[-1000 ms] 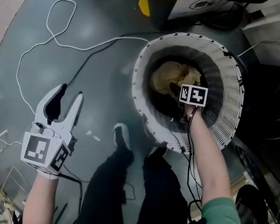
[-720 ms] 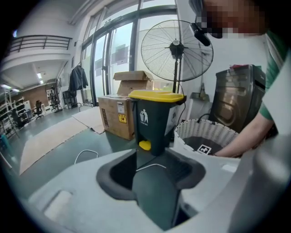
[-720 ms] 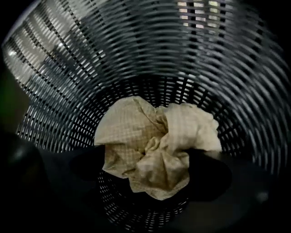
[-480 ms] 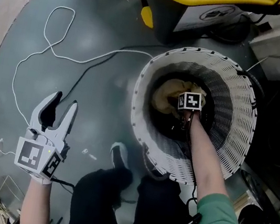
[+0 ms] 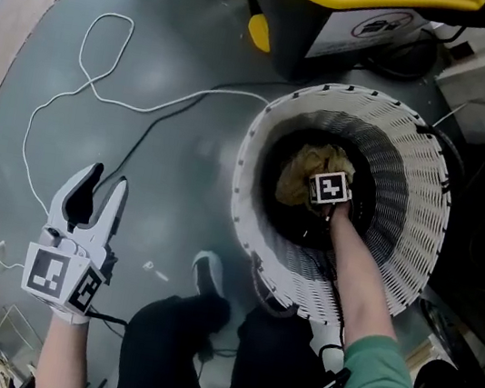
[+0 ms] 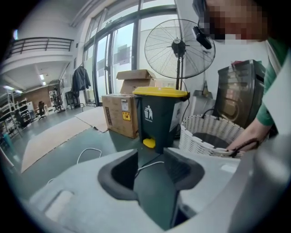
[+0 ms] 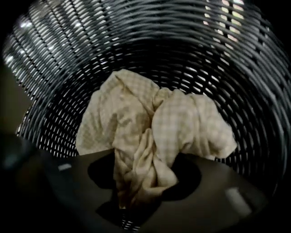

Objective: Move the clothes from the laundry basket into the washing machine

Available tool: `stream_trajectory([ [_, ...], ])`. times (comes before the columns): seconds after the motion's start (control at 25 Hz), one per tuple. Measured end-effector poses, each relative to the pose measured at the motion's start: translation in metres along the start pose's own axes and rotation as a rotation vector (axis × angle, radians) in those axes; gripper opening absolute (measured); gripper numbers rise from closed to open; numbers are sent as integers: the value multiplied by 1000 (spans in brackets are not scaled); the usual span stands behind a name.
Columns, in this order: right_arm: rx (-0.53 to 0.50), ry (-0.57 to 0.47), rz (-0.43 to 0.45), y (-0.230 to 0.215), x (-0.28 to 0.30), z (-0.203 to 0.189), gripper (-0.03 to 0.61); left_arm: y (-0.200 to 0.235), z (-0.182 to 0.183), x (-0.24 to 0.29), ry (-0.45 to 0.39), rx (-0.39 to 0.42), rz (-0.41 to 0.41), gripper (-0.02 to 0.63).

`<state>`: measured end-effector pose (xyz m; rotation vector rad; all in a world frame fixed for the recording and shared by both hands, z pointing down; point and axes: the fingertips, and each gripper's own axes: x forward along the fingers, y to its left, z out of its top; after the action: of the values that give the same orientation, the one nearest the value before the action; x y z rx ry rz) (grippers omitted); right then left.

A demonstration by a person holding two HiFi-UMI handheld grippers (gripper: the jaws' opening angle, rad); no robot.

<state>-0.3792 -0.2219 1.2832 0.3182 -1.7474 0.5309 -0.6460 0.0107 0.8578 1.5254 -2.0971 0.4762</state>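
Note:
The white wicker laundry basket (image 5: 244,175) stands on the grey floor, and a cream checked cloth (image 5: 299,172) lies at its bottom. My right gripper (image 7: 144,175) reaches straight down into the basket. Its jaws have just been closing and now pinch a bunched fold of the cloth (image 7: 136,136). In the head view its marker cube hides the fingertips. My left gripper (image 5: 104,184) hovers over the bare floor left of the basket. Its jaws have just narrowed a little but stand open with nothing between them (image 6: 150,166).
A dark bin with a yellow lid (image 5: 346,12) stands just behind the basket. A white cable (image 5: 91,53) loops over the floor to the left. A dark machine (image 6: 238,86) is right of the basket. Cardboard boxes (image 6: 120,113) and a standing fan (image 6: 179,45) are further back.
The right gripper has sunk deeper into the basket and closed on the cloth, which now bunches up under it. The left gripper has come down lower at the left.

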Motion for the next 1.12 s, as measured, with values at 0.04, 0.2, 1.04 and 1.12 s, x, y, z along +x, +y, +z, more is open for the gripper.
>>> stream_trajectory([
  [0.04, -14, -11, 4, 4, -5, 1, 208, 1, 1, -2, -1, -8, 2, 173],
  [0.2, -5, -80, 33, 22, -30, 8, 178, -3, 8, -18, 8, -34, -4, 170],
  [1.04, -277, -442, -48, 100, -462, 66, 173, -62, 228, -198, -24, -106, -73, 163],
  [1.12, -294, -459, -36, 108, -511, 58, 173, -70, 252, -217, -38, -112, -72, 163],
])
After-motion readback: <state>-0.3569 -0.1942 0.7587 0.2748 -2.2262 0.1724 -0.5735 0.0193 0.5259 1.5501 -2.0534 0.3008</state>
